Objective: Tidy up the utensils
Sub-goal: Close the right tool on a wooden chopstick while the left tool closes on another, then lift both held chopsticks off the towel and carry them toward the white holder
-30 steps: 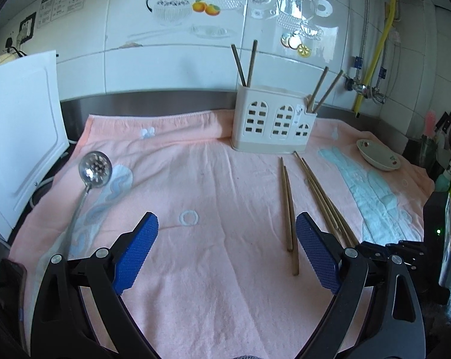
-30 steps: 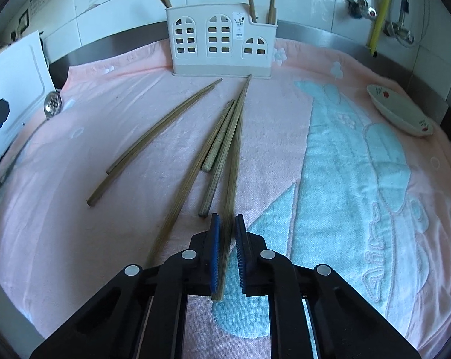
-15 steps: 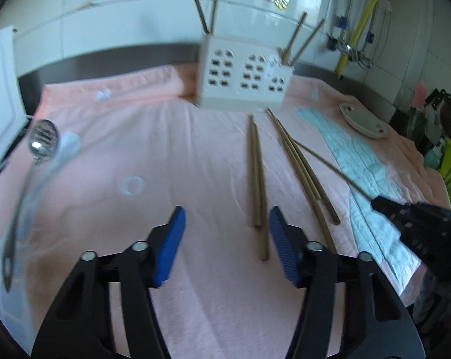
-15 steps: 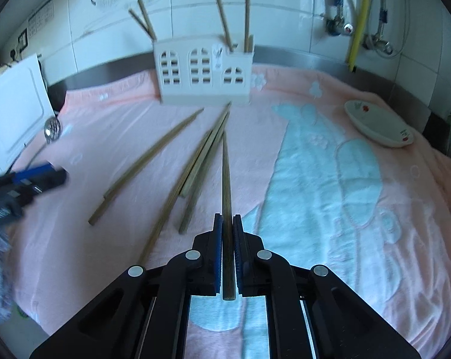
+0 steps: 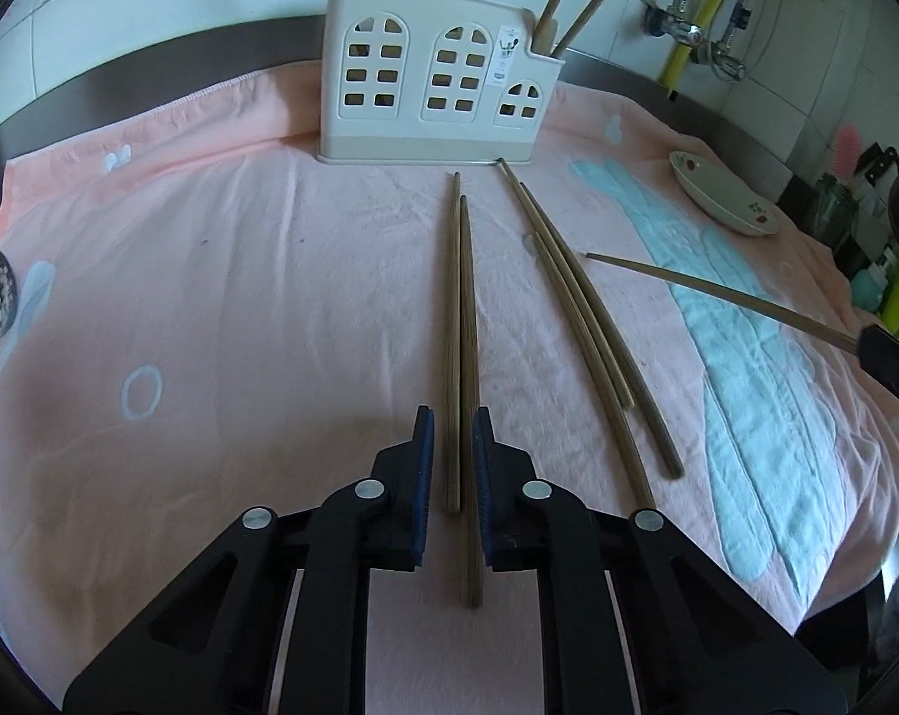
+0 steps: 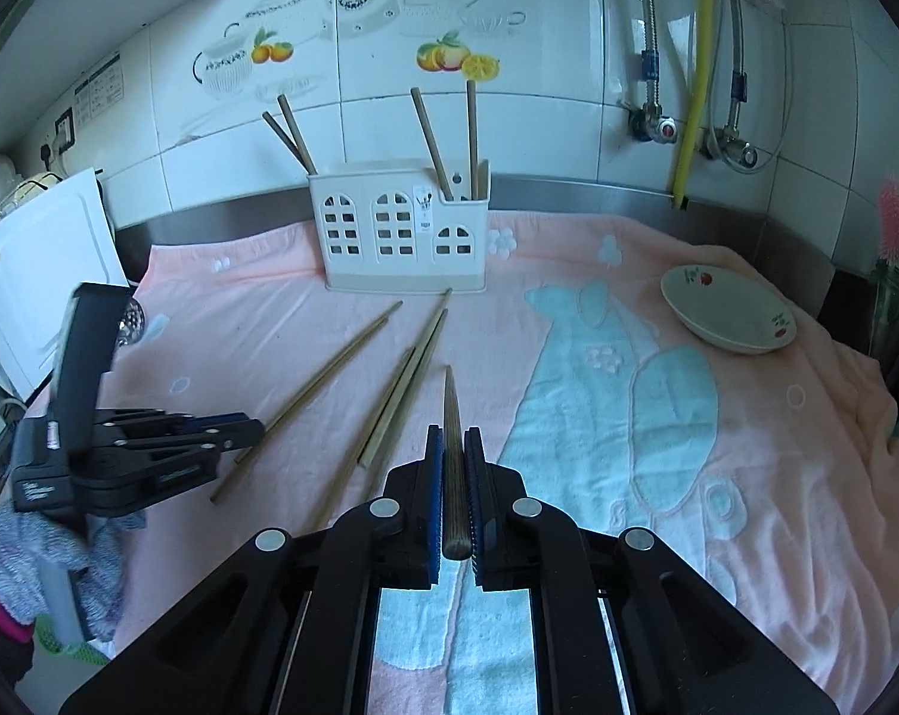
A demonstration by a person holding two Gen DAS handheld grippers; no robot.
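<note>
Left claw (image 5: 453, 438) just closing, two chopsticks (image 5: 460, 322) between pads.

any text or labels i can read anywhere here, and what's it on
No text here reads clearly enough to quote.
Small sticker on the white utensil holder: a dark utensil pictogram with tiny print, too small to read.
Printed notice on the wall tiles at far left: rows of small print, blurred.
Decals of teapots and fruit on the wall tiles: pictures only, no words.
</note>
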